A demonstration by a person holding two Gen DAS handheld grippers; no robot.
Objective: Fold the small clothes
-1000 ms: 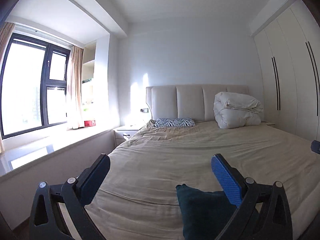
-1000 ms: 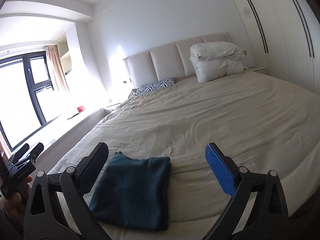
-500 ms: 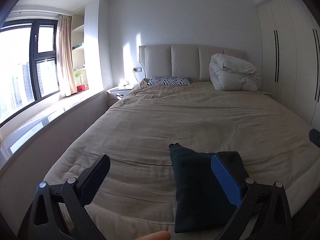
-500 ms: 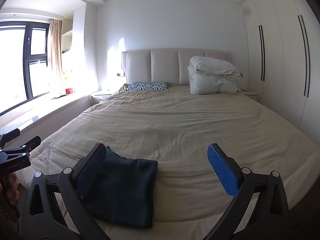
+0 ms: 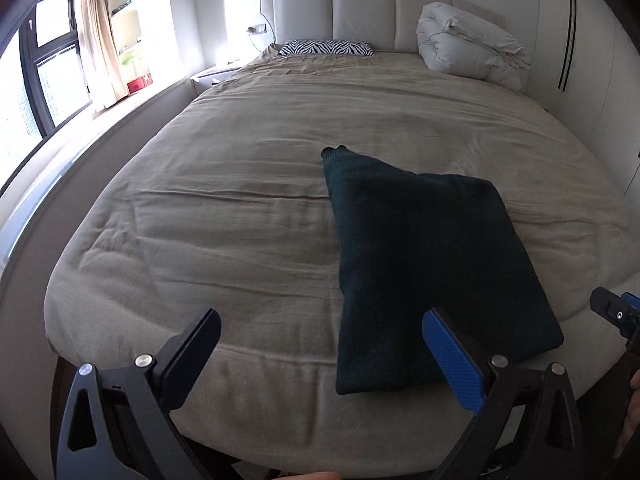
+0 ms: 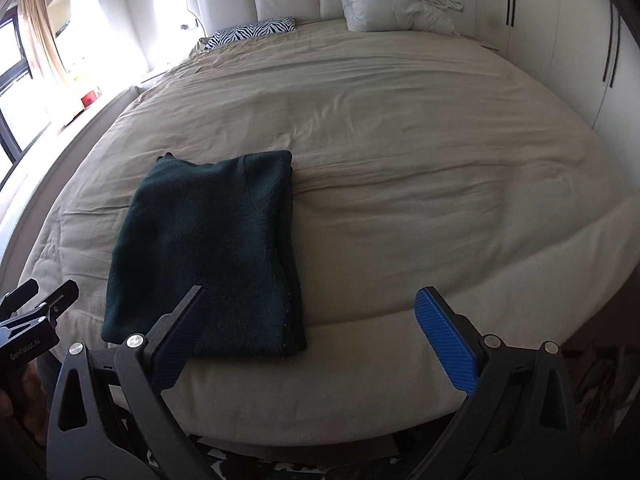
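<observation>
A dark green fleece garment (image 5: 428, 264) lies folded into a rough rectangle near the foot edge of the beige bed (image 5: 240, 184). The right wrist view shows the same garment (image 6: 212, 248) left of centre on the bed (image 6: 420, 184). My left gripper (image 5: 324, 354) hovers open above the foot edge, its blue-padded right finger over the garment's near right corner. My right gripper (image 6: 316, 334) is open too, with its left finger over the garment's near edge. Neither holds anything. The right gripper's tip (image 5: 616, 316) shows at the far right of the left wrist view.
A zebra-print pillow (image 5: 326, 47) and a folded white duvet (image 5: 468, 52) sit by the padded headboard (image 5: 360, 8). Window and sill (image 5: 48, 92) run along the left, white wardrobes (image 6: 568, 32) along the right. A hand grips the left tool (image 6: 28, 332).
Both cameras have tilted down and moved closer over the foot of the bed, so the garment fills more of each view. Both grippers stay open; the garment has not moved.
</observation>
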